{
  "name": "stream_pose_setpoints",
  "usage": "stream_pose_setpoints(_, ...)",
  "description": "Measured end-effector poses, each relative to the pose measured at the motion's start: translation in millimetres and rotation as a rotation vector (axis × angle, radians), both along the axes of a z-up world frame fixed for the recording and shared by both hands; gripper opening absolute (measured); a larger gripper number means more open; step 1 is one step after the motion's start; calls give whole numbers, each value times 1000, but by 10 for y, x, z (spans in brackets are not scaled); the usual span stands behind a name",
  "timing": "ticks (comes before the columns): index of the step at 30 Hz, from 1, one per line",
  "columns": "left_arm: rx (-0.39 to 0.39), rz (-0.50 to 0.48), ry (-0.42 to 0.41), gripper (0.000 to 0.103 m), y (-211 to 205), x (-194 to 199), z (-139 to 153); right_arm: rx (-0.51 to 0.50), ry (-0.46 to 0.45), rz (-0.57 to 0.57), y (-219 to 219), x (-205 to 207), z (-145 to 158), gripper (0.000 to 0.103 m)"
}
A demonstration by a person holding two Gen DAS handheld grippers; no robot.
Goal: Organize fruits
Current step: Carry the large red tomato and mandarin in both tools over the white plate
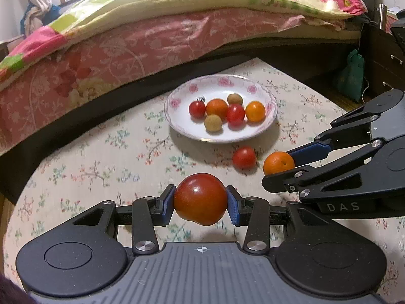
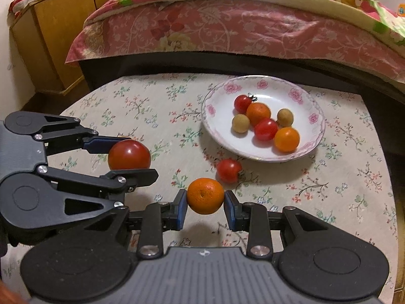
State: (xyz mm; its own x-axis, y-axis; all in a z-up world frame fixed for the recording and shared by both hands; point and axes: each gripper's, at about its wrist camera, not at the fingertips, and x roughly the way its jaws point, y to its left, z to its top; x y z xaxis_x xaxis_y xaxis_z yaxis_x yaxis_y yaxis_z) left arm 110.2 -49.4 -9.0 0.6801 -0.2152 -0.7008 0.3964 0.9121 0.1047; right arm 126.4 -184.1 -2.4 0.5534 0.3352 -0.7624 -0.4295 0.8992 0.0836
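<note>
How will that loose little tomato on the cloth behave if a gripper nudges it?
The loose tomato is round and glossy, so it will probably roll across the flat tablecloth, perhaps towards the plate. Its skin looks smooth and thin; it may slip or bruise under firm pinching.
</note>
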Motion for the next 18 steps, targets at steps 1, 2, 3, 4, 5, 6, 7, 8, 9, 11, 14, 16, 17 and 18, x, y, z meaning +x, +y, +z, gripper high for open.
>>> stream_pose_setpoints(1,-3,1,-3,50,-9,26,13,2,-5,-6,-12,17,16,32)
stream_pose_setpoints(2,-8,3,-5,50,-19,51,26,4,-10,-12,-25,35,31,32)
stream_pose_setpoints(3,-13,6,-7,49,-28,82,42,8,-12,-19,-40,60,45,32)
stream_pose_setpoints(4,-18,9,-9,49,-35,107,58,14,-14,-26,-52,84,57,32)
stream_pose_setpoints(5,-23,13,-12,49,-43,136,72,23,-16,-35,-70,114,73,32)
stream_pose_setpoints(6,-28,17,-15,49,-53,173,91,29,-19,-43,-84,142,90,32)
stream_pose_setpoints(7,-30,19,-19,49,-64,203,109,32,-24,-48,-98,165,110,32)
stream_pose_setpoints(8,-31,20,-24,49,-76,234,125,33,-32,-53,-109,188,130,32)
stream_pose_setpoints(9,-30,20,-31,49,-92,268,143,32,-42,-59,-120,222,153,32)
stream_pose_setpoints(11,-28,21,-42,49,-128,333,169,33,-53,-68,-142,283,181,32)
stream_pose_setpoints(14,-35,26,-44,49,-170,446,183,42,-57,-84,-197,405,200,32)
stream_pose_setpoints(16,-40,28,-41,49,-195,528,180,46,-59,-95,-228,471,201,32)
stream_pose_setpoints(17,-38,28,-43,49,-212,562,178,44,-62,-99,-240,509,201,32)
stream_pose_setpoints(18,-34,26,-46,49,-229,596,176,40,-65,-102,-250,542,201,32)
